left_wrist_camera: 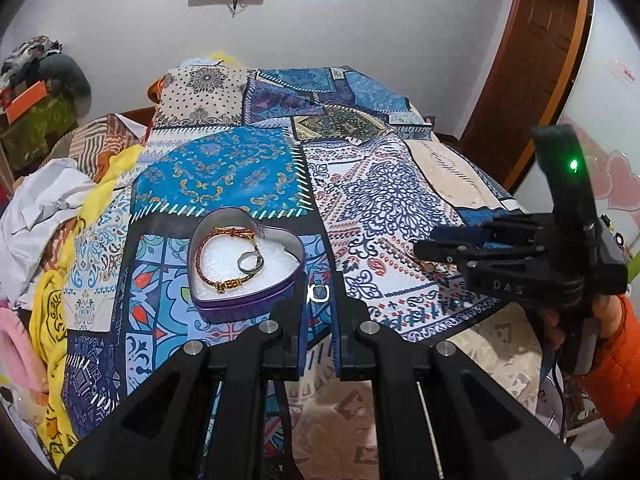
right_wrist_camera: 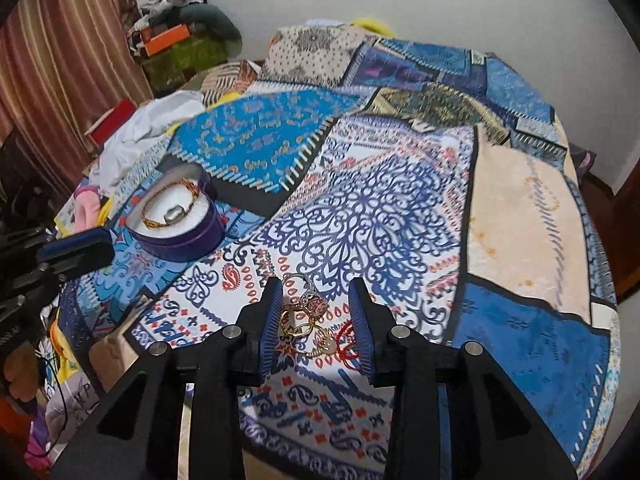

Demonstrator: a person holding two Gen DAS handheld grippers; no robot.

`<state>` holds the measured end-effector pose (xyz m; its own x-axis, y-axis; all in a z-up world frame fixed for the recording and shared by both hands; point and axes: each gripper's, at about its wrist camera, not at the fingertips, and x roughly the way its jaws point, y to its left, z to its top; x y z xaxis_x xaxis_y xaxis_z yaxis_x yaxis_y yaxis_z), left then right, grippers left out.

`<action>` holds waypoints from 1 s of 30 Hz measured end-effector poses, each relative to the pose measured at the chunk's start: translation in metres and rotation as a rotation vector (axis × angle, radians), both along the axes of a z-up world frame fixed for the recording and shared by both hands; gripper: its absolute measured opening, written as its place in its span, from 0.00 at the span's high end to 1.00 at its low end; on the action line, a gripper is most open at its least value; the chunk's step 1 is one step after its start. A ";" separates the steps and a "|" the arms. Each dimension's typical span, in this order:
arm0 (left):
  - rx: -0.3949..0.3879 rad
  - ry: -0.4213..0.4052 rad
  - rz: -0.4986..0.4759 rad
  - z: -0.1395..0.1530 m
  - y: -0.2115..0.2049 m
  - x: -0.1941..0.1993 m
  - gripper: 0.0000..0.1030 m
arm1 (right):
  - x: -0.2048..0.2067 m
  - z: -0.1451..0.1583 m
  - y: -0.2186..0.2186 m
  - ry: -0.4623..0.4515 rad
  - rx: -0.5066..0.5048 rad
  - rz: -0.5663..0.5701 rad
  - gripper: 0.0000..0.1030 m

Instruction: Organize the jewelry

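Item: cluster of rings (right_wrist_camera: 306,322) — gold and silver-toned, one with a stone-set top — lying loose on the patterned bedspread (right_wrist_camera: 400,208), between the wide-set jaws of the right hand-held gripper (right_wrist_camera: 316,320), which grips nothing. Likely light, rigid and slick; thin bands may skate or tip, so take one across its band, pads square, against the soft cloth. Destination probably the heart-shaped tin (left_wrist_camera: 224,300), far left, already containing a braided bracelet (left_wrist_camera: 224,256) and a ring. Left hand-held gripper (left_wrist_camera: 318,312): narrowly parted, empty, near the tin.
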<state>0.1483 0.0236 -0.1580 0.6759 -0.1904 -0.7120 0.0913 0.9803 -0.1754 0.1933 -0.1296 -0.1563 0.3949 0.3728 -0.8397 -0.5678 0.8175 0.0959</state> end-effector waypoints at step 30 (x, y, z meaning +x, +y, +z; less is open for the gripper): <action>0.001 -0.067 0.103 0.017 0.055 -0.007 0.92 | -0.017 0.050 0.080 -0.092 0.151 0.135 0.86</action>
